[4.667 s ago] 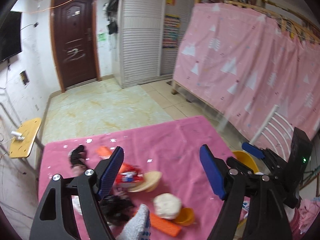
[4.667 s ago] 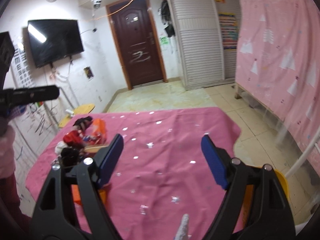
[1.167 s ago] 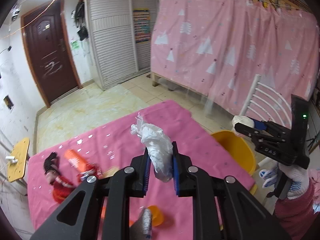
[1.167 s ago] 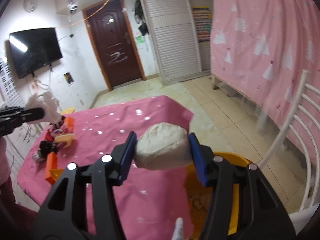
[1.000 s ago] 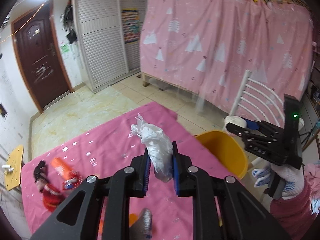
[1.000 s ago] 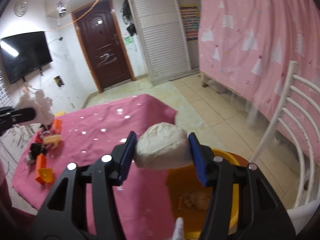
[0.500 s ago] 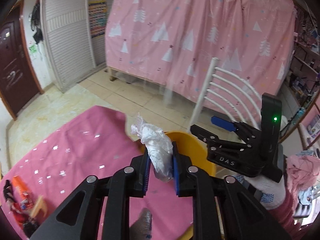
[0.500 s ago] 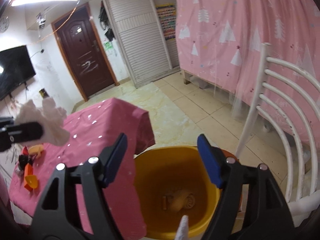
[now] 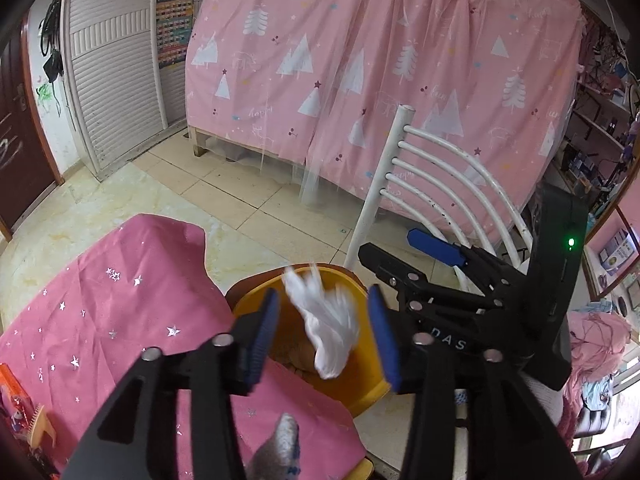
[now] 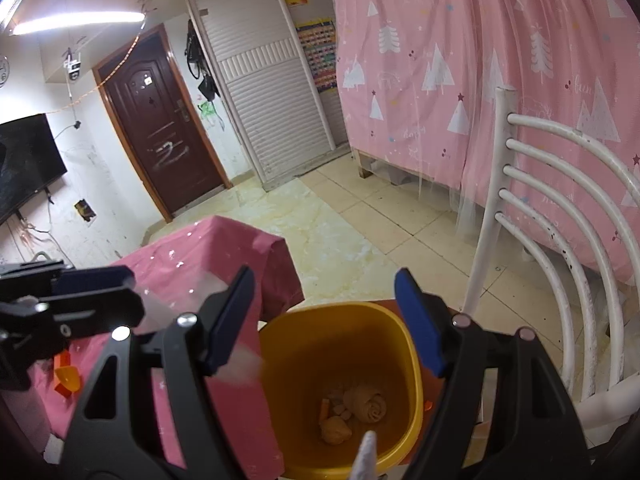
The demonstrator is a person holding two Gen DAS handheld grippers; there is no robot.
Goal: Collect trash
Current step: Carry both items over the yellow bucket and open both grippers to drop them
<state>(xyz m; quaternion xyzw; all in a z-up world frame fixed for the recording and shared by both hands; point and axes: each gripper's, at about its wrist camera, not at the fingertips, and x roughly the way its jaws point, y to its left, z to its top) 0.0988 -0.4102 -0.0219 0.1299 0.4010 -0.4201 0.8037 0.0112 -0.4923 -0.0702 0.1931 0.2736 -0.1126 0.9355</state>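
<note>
**Left jaws opening over the bin, white wad loose between them**

I see the pink curtain [image 9: 400,60] filling the far side, with the white chair [image 9: 420,184] in front of it on the right. The table with the pink cloth [image 9: 100,312] sits near left; its corner ends just beside the yellow bin [image 10: 340,364].

The bin stands on the floor between table and chair. In the right wrist view I look straight into it: a few tan crumpled lumps [image 10: 360,408] lie on its bottom.

Left gripper [image 9: 324,336]: jaws opening, blue pads apart, and the white wad [image 9: 328,320] is blurred between them, touching neither pad, right above the bin's mouth.

Right gripper [image 10: 324,312]: jaws spread wide, nothing between them, poised over the bin.

More scraps sit at the table's near left edge: an orange piece [image 9: 8,380] and a tan comb-like bit [image 9: 40,420]. I can't tell what they are exactly.
</note>
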